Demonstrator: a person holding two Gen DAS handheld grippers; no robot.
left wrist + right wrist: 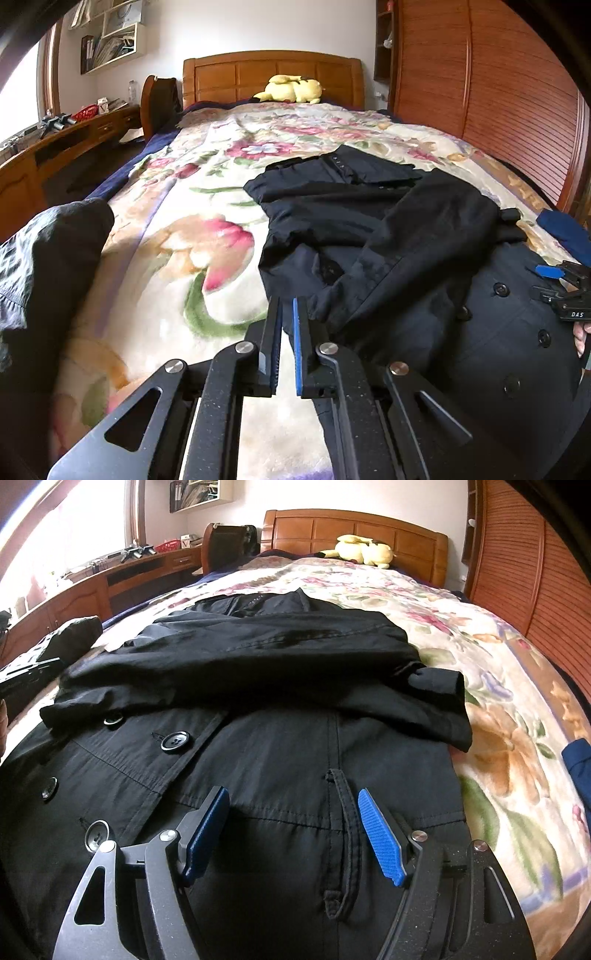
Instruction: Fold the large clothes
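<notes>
Left gripper (287, 314), jaws nearly together, grips nothing over the floral bed (192, 229) beside the coat's edge. The black coat (280, 760) lies mid-bed: soft, floppy, probably heavy; grip hems. Right gripper (293, 806) gapes empty above its belt loop (349, 834).

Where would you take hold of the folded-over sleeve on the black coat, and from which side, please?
I would grip the sleeve at its cuff end, coming from the right edge of the black coat. That end lies loose on top, overhanging toward the floral blanket, so fingers could probably slip beneath it. The right gripper is open and nearest.
</notes>
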